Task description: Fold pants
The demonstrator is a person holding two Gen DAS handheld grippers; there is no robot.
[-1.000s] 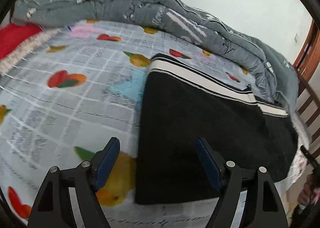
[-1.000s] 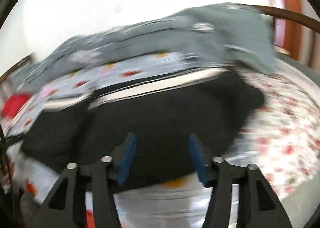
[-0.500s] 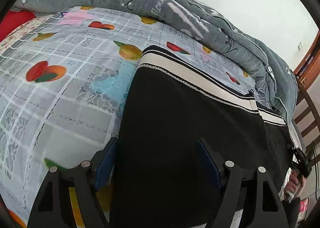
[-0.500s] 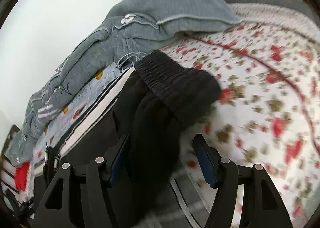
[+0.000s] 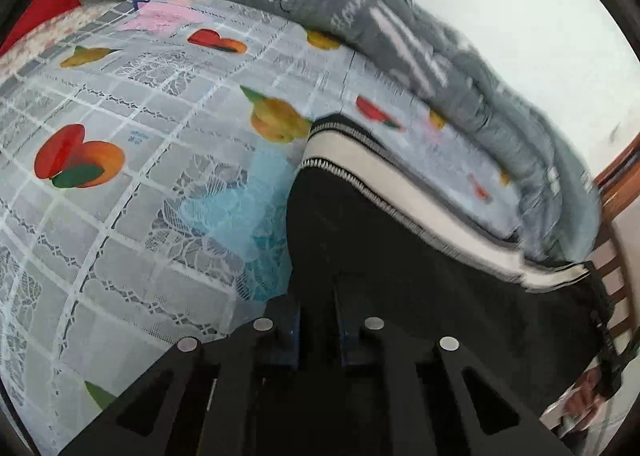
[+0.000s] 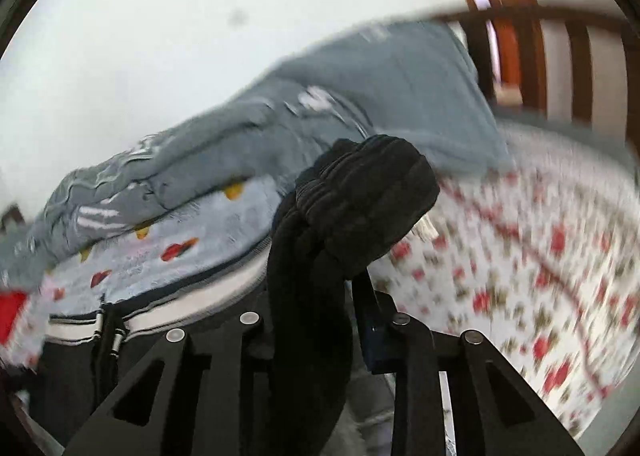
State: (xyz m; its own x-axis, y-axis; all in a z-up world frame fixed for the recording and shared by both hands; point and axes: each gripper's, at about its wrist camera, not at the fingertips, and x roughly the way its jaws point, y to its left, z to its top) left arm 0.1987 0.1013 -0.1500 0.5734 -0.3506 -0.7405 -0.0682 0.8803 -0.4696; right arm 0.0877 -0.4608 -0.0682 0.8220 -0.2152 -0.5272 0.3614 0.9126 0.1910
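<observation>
Black pants (image 5: pixel 420 268) with a white side stripe lie on the bed. My left gripper (image 5: pixel 318 320) is shut on the near left edge of the pants. In the right wrist view my right gripper (image 6: pixel 316 320) is shut on the ribbed waistband end of the pants (image 6: pixel 360 200), which bunches up and stands above the jaws. The striped part of the pants (image 6: pixel 192 304) lies flat to the left of it.
A fruit-print sheet (image 5: pixel 140 160) covers the left part of the bed; a red-flower sheet (image 6: pixel 540 256) covers the right. A rumpled grey quilt (image 5: pixel 360 16) lies along the white wall. A wooden headboard (image 6: pixel 560 56) stands at the right.
Both grippers were open half a second ago and have closed on the pants. The right gripper has lifted the waistband end. Both views are blurred by motion.
</observation>
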